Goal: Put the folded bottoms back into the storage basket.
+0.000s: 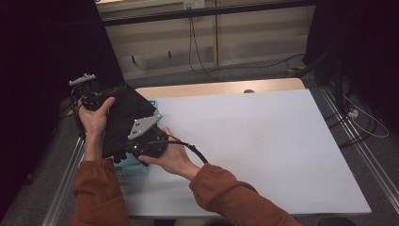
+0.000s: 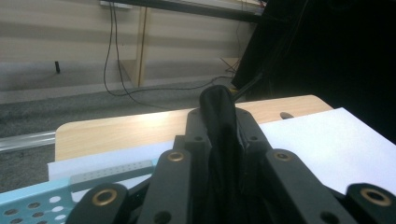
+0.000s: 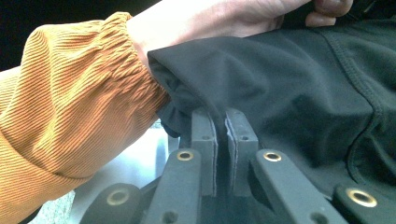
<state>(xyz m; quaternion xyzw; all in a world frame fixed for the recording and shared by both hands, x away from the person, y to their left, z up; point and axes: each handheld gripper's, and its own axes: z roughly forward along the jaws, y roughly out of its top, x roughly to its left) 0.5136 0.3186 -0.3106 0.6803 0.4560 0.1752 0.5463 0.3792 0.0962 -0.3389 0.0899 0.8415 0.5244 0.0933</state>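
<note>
High view: black garment [image 1: 123,117] held up over table's left edge, above light-blue perforated basket [image 1: 134,165]. Left gripper [image 1: 94,96] at garment's upper left corner, right gripper [image 1: 141,143] at its lower right edge, grey three-cornered plate on top. Cloth stretched between the two, flat, matte, roughly four-sided. White sheet [image 1: 263,141] over pale wooden table [image 1: 211,88]. Rust-orange ribbed sleeves entering from below.

Left gripper view: jaws closed on a fold of the garment [image 2: 218,116]; cloth bunched into a narrow upright ridge between the fingers [image 2: 194,128], rounded tip poking out above them. Fabric soft, dull, lightly creased. Basket corner [image 2: 28,205] at lower left, plastic with round holes. Wood edge and white sheet beyond.

Right gripper view: fingers [image 3: 204,135] pressed together, thin garment edge [image 3: 289,88] caught in the slit between the grey pads; remainder of cloth draped up and right, smooth knit with stitched seam. Left hand [image 3: 210,18] and elastic-cuffed corduroy-like sleeve [image 3: 70,107] just behind, touching the fabric.
</note>
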